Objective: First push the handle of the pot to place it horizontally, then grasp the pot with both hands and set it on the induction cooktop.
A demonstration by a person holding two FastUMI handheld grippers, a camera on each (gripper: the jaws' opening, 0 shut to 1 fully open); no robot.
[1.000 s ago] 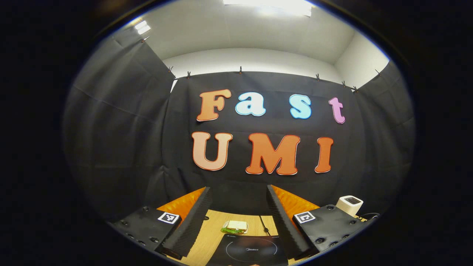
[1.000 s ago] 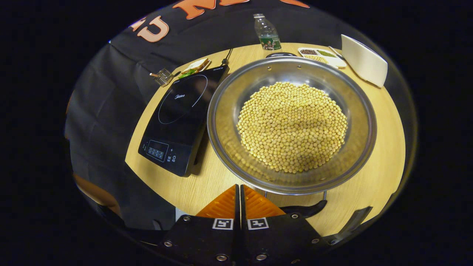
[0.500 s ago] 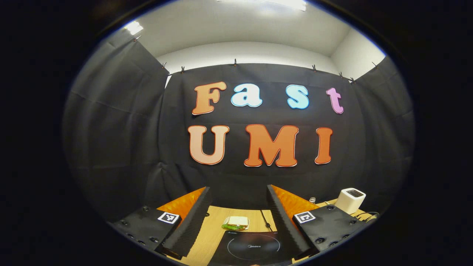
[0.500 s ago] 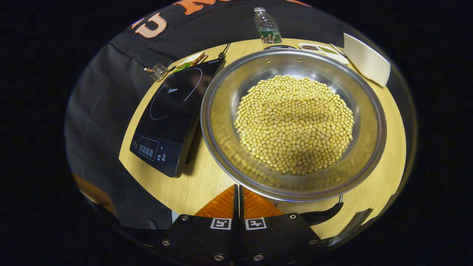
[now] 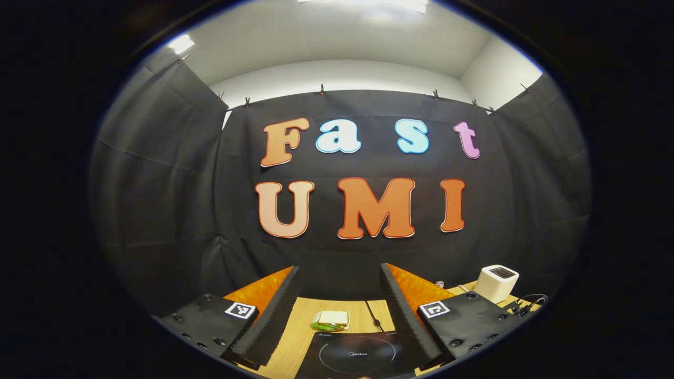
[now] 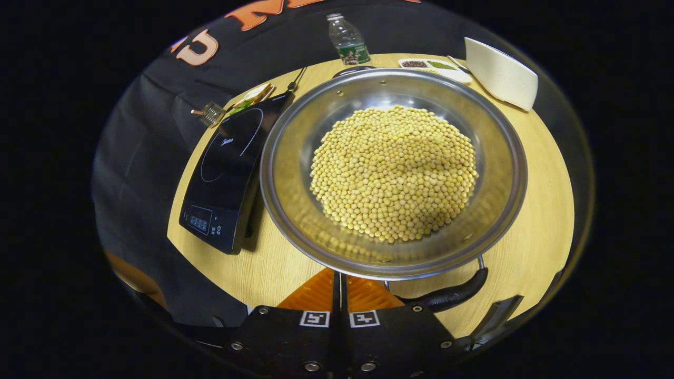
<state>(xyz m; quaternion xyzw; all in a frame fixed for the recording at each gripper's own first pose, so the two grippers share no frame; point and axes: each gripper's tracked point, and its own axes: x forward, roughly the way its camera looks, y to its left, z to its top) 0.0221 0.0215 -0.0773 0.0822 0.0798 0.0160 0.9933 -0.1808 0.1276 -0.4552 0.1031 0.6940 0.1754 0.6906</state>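
Observation:
A steel pot point(image 6: 295, 210) heaped with yellow beans stands on the wooden table point(image 6: 537, 221), just right of the black induction cooktop point(image 6: 226, 168). One black handle point(image 6: 447, 297) curves under its near rim; the far handle point(image 6: 353, 69) peeks over the back rim. My right gripper point(image 6: 339, 276) is shut with nothing held, its tips under the near rim just left of that handle; I cannot tell if they touch it. My left gripper point(image 5: 339, 268) is open and held level, facing the booth wall, with the cooktop point(image 5: 358, 355) low between its fingers.
Behind the pot stand a water bottle point(image 6: 347, 39), a small dish of spices point(image 6: 434, 66) and a white box point(image 6: 500, 73). A sandwich plate point(image 5: 330, 319) and a cable point(image 5: 373, 315) lie beyond the cooktop. A white box point(image 5: 497, 281) sits at the right.
In the right gripper view the pot has grown larger and slid left, and the near handle now sticks out farther right. The left gripper view has swung slightly; the gripper stays open.

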